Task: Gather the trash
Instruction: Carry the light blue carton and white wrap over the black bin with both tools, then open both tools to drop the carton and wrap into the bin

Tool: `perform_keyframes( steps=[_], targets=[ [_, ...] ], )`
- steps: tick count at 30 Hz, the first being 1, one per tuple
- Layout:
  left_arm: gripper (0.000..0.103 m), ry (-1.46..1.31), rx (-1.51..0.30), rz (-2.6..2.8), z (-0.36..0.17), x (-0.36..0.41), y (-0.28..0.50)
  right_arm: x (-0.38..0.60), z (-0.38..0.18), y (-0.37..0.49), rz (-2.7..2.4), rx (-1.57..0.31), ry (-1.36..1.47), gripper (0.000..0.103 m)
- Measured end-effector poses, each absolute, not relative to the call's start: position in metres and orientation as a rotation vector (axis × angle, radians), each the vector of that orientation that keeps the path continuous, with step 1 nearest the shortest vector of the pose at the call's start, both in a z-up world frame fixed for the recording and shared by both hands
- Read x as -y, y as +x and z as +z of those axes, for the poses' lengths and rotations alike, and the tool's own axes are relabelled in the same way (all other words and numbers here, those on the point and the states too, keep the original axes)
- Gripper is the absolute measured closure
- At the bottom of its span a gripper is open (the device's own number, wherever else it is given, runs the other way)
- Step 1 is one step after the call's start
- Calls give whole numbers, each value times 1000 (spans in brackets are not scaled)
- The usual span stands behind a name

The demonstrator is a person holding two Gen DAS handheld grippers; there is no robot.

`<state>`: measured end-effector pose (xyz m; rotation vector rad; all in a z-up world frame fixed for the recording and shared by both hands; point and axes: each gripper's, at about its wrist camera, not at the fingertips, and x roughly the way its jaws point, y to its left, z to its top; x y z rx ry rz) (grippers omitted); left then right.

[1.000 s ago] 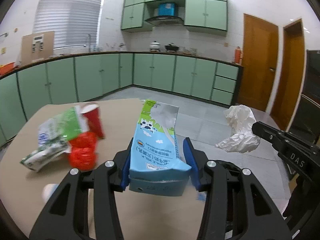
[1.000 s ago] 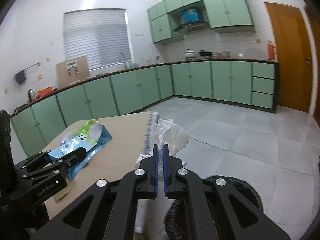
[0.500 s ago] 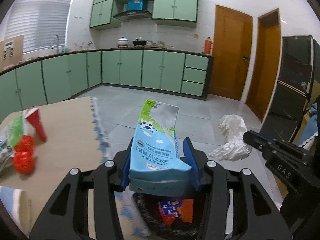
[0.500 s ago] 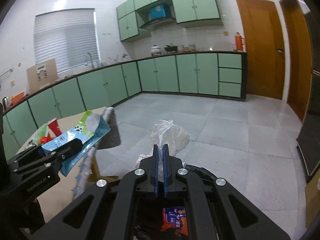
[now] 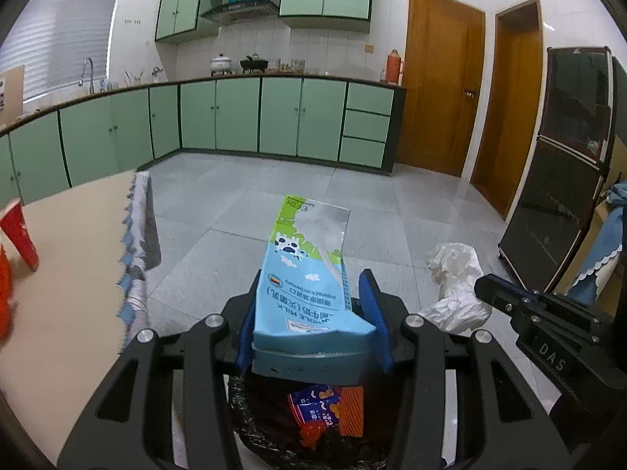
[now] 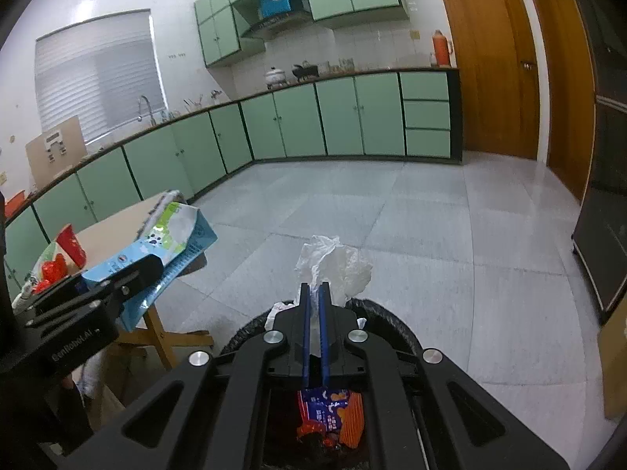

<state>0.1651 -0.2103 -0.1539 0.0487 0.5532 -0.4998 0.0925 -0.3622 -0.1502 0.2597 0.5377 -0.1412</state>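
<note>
My left gripper (image 5: 311, 315) is shut on a blue and green milk carton (image 5: 309, 274), held over a black-lined trash bin (image 5: 274, 423). The carton also shows in the right wrist view (image 6: 164, 250). My right gripper (image 6: 314, 293) is shut on crumpled white tissue (image 6: 333, 264), held over the same bin (image 6: 376, 313); the tissue also shows in the left wrist view (image 5: 456, 286). A red and blue snack wrapper (image 6: 329, 415) lies inside the bin.
A beige table (image 5: 66, 258) stands to the left with a red paper cup (image 5: 17, 231), red netting and a green wrapper (image 6: 43, 258) on it. Grey tiled floor lies ahead. A dark cabinet (image 5: 548, 196) stands at the right.
Both grippers have swung right, off the table and over the trash bin, still holding the carton and the tissue. The bin's contents have come into view.
</note>
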Motion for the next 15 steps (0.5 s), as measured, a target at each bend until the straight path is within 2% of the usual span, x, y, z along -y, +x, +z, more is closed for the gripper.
perform_keyframes(
  steps=[6,8,11,15],
  targets=[
    [56,65,-593,-515,-165,219,179,371,-166,100,-151,-589,271,94],
    [52,66,-602,-520,-168,219,181,374,-171,102,-155,-610,287,79],
    [45,59,-599,-525,-166,219,179,377,-170,99,-171,-612,307,75],
    [44,41,-586,-516,-157,209,178,376,-162,97,-196,-598,299,65]
  ],
)
